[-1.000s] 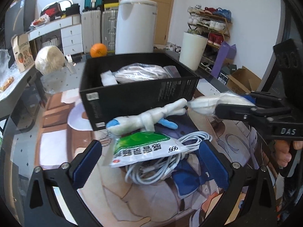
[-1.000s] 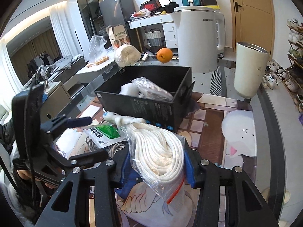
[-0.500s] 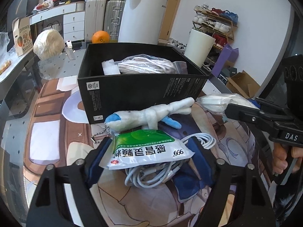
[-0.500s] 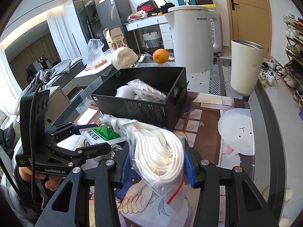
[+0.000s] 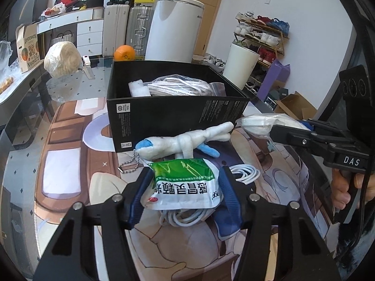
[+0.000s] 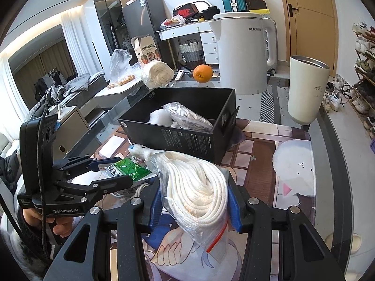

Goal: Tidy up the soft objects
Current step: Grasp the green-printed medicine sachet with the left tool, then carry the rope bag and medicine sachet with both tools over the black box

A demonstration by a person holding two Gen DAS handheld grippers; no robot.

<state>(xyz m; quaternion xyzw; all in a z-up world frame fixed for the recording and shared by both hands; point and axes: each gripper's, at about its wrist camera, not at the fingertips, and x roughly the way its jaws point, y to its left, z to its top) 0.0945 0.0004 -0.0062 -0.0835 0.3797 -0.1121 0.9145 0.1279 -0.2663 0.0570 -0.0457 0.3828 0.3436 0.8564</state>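
Note:
My left gripper (image 5: 185, 192) is shut on a green and white medicine packet (image 5: 184, 183), just above a coiled white cable (image 5: 187, 213). A white and blue plush toy (image 5: 185, 139) lies between the packet and the black box (image 5: 175, 114). The box holds a bagged white rope (image 5: 185, 86) and a white foam piece (image 5: 138, 89). My right gripper (image 6: 194, 199) is shut on a clear zip bag of white rope (image 6: 196, 187), held above the mat in front of the box (image 6: 185, 138). The left gripper (image 6: 112, 173) with the packet (image 6: 126, 169) shows at left in the right wrist view.
A white kettle (image 6: 241, 51), an orange (image 6: 202, 73) and a pale yarn ball (image 6: 157, 73) stand behind the box. A cream cup (image 6: 305, 89) stands at the right. The printed mat (image 5: 70, 175) covers the glass table.
My left gripper has closed its fingers onto the green packet. My right gripper has stayed shut on the rope bag, shifting slightly.

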